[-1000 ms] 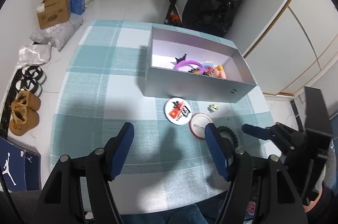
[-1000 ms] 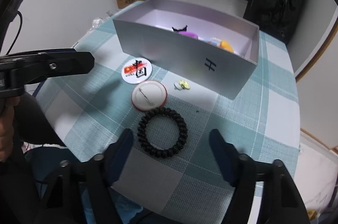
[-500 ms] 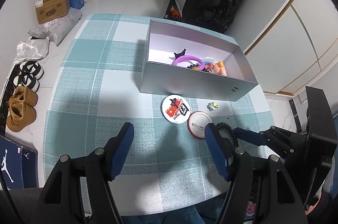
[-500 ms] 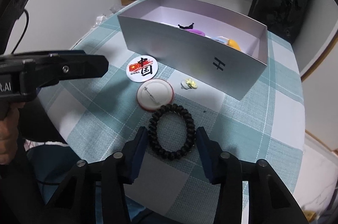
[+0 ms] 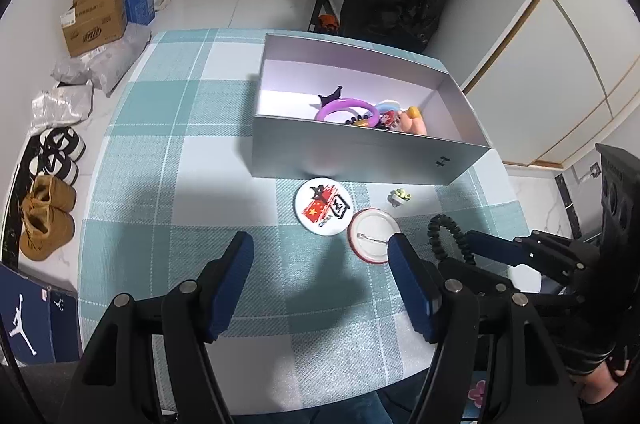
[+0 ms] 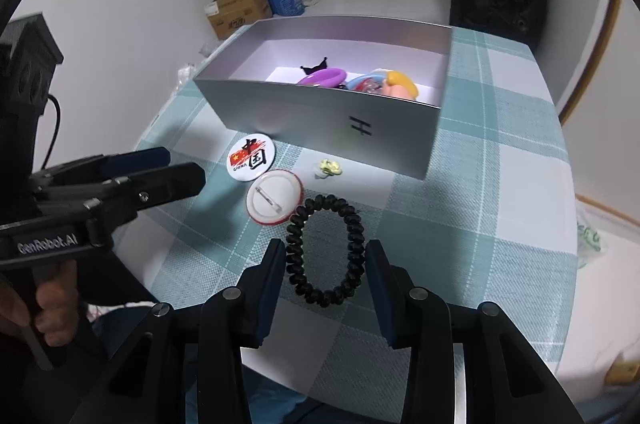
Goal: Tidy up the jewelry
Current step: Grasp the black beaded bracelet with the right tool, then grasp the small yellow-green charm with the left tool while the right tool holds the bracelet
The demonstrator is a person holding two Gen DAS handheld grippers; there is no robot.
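Right gripper (image 6: 325, 256) jaws narrowed since earlier, closing, pinching black coil bracelet (image 6: 325, 249); pitched down. Left gripper (image 5: 320, 256) spread, empty.

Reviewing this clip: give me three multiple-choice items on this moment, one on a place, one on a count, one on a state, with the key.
1. Where does the black coil hair tie lie?
A. in the grey box
B. on the tablecloth between the right gripper's fingers
C. on the floor

2. How many round badges lie in front of the grey box?
A. one
B. two
C. four

3. How does the white badge lie?
A. pin side up
B. printed side up
C. on edge

Key: B, the right gripper is closing around it; B, the printed badge and the white one; A, its pin shows.
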